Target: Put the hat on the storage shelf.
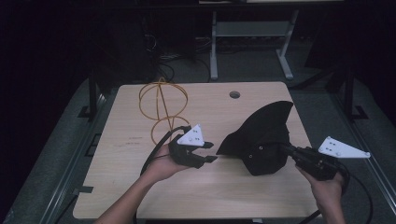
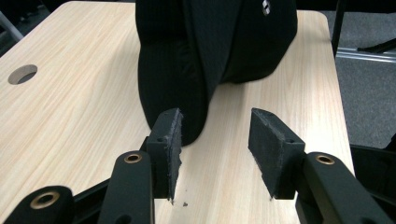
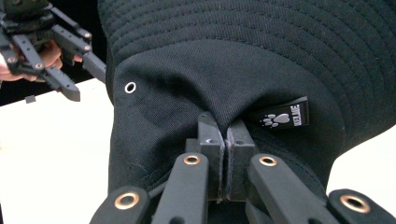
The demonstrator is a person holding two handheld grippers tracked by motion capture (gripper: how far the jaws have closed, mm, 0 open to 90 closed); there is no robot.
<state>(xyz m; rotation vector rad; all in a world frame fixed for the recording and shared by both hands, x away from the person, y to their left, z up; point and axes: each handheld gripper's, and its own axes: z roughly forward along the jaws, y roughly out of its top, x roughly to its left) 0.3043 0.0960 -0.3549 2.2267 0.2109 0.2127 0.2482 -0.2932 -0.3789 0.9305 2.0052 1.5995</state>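
Note:
A black bucket hat [image 1: 262, 138] hangs lifted over the right half of the wooden table [image 1: 126, 154], its brim tip pointing left. My right gripper [image 1: 286, 149] is shut on the hat's crown fabric; in the right gripper view the pads [image 3: 219, 154] pinch a fold of the hat [image 3: 243, 70] beside a small label [image 3: 284, 116]. My left gripper [image 1: 211, 152] sits just left of the brim tip, open, with nothing between its jaws. In the left gripper view its pads [image 2: 275, 149] stand apart over bare wood, the hat [image 2: 210, 51] hanging just beyond them.
A yellow wire stand [image 1: 162, 106] made of hoops rises at the table's back left. A round cable hole [image 1: 234, 94] is near the far edge. Metal desk legs [image 1: 214, 46] and cables lie on the floor beyond. Black cables trail from both grippers.

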